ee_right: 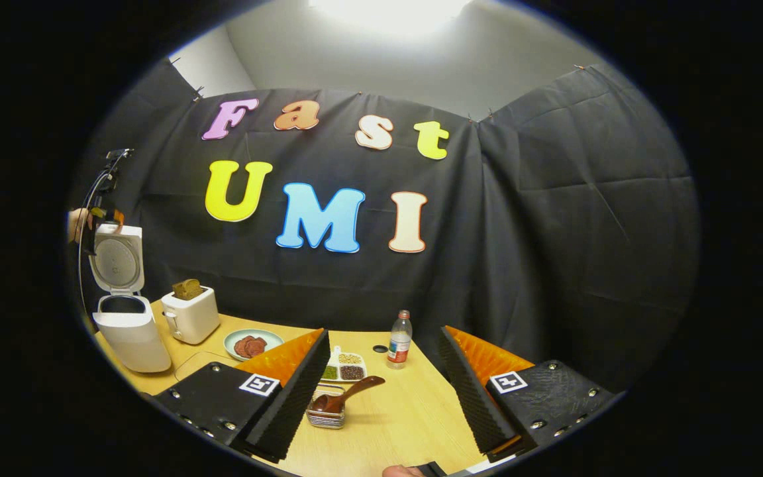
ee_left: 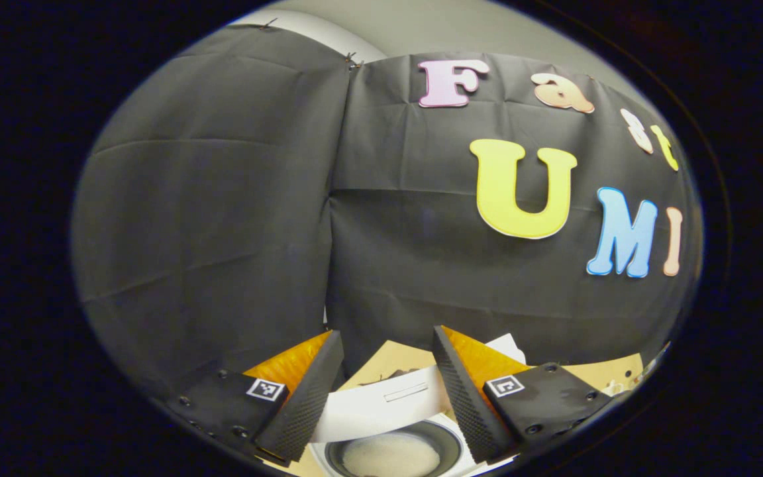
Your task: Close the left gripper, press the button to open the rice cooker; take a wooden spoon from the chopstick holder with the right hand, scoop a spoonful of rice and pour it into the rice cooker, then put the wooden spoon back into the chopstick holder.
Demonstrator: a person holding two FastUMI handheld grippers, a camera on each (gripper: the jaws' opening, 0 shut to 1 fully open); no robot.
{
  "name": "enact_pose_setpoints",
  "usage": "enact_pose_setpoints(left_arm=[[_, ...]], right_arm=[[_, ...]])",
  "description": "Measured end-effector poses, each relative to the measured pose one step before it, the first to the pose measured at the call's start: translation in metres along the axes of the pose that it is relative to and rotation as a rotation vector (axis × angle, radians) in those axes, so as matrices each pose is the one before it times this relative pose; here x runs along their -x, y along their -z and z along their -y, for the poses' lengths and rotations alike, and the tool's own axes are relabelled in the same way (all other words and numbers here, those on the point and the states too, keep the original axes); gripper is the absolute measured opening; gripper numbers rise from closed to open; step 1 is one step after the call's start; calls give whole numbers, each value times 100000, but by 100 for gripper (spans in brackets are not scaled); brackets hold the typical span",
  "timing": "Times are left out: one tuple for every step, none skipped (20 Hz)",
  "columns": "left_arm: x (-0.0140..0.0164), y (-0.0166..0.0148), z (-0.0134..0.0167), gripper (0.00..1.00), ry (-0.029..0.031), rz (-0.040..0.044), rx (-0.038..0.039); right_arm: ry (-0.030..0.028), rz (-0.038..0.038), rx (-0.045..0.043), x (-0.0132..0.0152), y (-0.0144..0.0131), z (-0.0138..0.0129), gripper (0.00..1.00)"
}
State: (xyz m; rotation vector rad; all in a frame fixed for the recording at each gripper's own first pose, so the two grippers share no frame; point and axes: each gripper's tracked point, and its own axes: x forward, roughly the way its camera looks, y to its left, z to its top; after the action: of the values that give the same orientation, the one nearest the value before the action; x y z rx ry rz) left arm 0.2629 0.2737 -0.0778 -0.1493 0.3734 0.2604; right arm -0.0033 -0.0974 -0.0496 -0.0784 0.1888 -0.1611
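Observation:
The white rice cooker (ee_right: 126, 328) stands at the table's far left with its lid (ee_right: 116, 262) raised. In the left gripper view I look down into its dark inner pot (ee_left: 388, 454), which holds white rice; the upright lid (ee_left: 381, 407) is just beyond it. My left gripper (ee_left: 387, 334) hovers above the cooker, open and holding nothing; it also appears with a hand beside the lid top (ee_right: 100, 212). The wooden spoon (ee_right: 348, 392) rests in the small chopstick holder (ee_right: 327, 416) on the table. My right gripper (ee_right: 385, 331) is open above and behind it, apart from the spoon.
A white toaster (ee_right: 189, 315) with toast stands right of the cooker. A plate (ee_right: 252, 344) with reddish slices, a divided tray of grains (ee_right: 345, 368) and a water bottle (ee_right: 399, 340) sit mid-table. The wooden table (ee_right: 408, 424) ends at the black cloth wall.

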Motion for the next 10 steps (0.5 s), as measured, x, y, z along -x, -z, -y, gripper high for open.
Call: enact_pose_setpoints(left_arm=[[841,736,630,91,737,-411,-148],[811,653,535,91,774,167,-18],[924,768,511,95,831,385,-208],[744,589,595,93,734,795,-428],[747,990,469,92,805,69,-124],[668,889,336,91,609,-561,528],[629,1193,482,98,507,-1074,347],[519,789,518,95,531,-106,-501],[436,852,548,95,685,29,-701],[273,793,605,95,1707,110,-675]], right_arm=[[-1483,390,-87,-314,-153,-250,100],[-1444,68,198,-250,-70,-267,100],[-1142,-15,398,-258,56,-178,97],[-878,-58,539,-227,-8,-75,100],[-654,-139,470,-243,44,29,100],[-749,-167,245,-186,25,-9,100],[-817,99,22,-204,-98,-114,100],[-857,157,123,-158,-128,-105,100],[-554,146,239,-135,24,23,100],[-650,268,86,-10,-52,-28,100]])
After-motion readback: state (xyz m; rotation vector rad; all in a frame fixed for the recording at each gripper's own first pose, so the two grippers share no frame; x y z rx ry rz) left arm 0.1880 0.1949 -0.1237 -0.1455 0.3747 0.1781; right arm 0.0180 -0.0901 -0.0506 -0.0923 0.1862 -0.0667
